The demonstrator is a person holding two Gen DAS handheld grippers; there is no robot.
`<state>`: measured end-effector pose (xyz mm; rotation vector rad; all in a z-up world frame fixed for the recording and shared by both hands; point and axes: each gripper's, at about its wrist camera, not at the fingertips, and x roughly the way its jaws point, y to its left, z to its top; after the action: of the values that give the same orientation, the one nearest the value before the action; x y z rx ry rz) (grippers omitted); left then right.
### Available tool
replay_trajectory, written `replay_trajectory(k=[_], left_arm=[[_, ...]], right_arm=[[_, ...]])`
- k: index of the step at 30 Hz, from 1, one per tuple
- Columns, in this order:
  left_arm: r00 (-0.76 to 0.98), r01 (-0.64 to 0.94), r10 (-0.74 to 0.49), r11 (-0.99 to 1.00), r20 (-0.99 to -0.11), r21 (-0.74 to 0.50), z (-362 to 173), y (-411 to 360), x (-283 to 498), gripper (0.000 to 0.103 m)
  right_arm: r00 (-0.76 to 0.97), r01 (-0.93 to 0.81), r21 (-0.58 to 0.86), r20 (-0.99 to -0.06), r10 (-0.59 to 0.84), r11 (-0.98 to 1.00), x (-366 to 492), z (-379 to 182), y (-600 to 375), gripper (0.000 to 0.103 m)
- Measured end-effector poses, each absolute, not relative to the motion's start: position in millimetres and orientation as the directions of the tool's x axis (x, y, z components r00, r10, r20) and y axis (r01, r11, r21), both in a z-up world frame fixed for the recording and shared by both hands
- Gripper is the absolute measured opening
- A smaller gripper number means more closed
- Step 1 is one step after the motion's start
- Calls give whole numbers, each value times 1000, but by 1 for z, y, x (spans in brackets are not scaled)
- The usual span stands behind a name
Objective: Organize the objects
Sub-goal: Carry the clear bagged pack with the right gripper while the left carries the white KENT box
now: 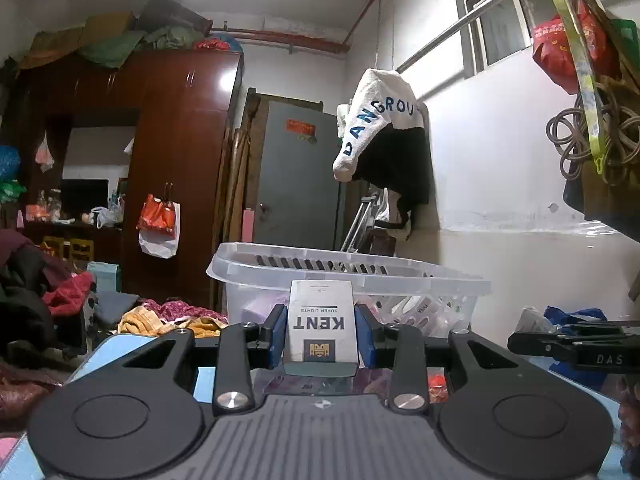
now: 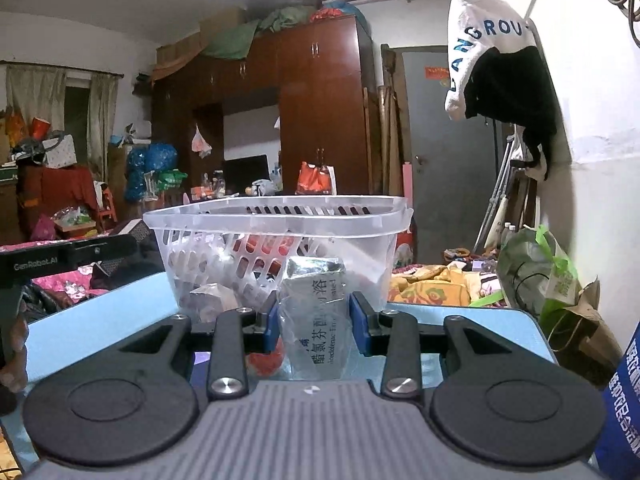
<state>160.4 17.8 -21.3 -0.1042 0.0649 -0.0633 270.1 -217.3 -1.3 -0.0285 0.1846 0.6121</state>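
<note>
The left hand-held gripper (image 1: 321,330) is clamped on a white box (image 1: 321,322). The right hand-held gripper (image 2: 313,318) is clamped on a shiny packet (image 2: 314,312). Just ahead sits the clear basket (image 2: 276,216). Next, I think, lift both over its rim and drop them in.

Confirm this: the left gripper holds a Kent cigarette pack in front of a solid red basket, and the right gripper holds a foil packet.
Wrong on the basket: the left wrist view shows it clear, slotted plastic, not solid red. The left gripper does hold the cigarette pack, and the right gripper a foil packet.
</note>
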Motion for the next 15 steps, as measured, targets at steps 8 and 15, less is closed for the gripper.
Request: replay_trajectory(k=[8,15], left_arm=[[997,53,-58,993,-46,-105,-21,19,157,40],[994,101,-99,993,39,-66,60,6,170,40]], right_arm=[[800,-586,21,-147,582,810,264,-1,-220,39],[781,-624,10,-4,624,781,267,72,-202,39]])
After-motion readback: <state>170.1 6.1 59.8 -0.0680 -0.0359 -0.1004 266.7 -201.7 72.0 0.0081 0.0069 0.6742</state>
